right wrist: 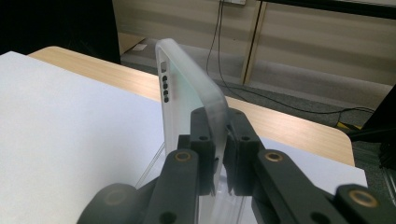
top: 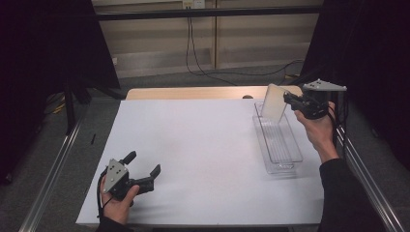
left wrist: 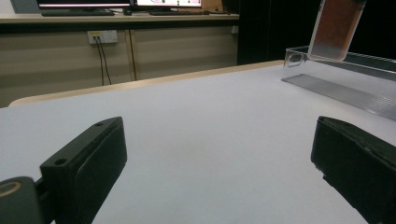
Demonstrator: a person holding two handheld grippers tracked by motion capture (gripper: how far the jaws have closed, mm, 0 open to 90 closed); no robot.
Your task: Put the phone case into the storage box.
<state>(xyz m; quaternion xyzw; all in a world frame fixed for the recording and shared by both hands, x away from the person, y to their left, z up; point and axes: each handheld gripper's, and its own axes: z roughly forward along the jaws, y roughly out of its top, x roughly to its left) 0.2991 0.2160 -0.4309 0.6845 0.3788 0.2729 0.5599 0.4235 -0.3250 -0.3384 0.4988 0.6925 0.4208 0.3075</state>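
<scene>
Here the right gripper (top: 290, 100) is clamped tight on a see-through phone case (top: 274, 102). In the right gripper view, its 2 black jaws pinch one edge of the phone case (right wrist: 187, 88), which stands up tall and tilts a little. The case hangs in the air over the far end of a long clear tray (top: 290, 157). The tray lies on the right side of the white table (top: 193, 154). In the left gripper view the phone case (left wrist: 337, 28) is high above the tray (left wrist: 345, 88). The left gripper (top: 143, 170) sits low by the near left part of the table, well apart from the tray. Its jaws are spread wide and grasp nothing.
</scene>
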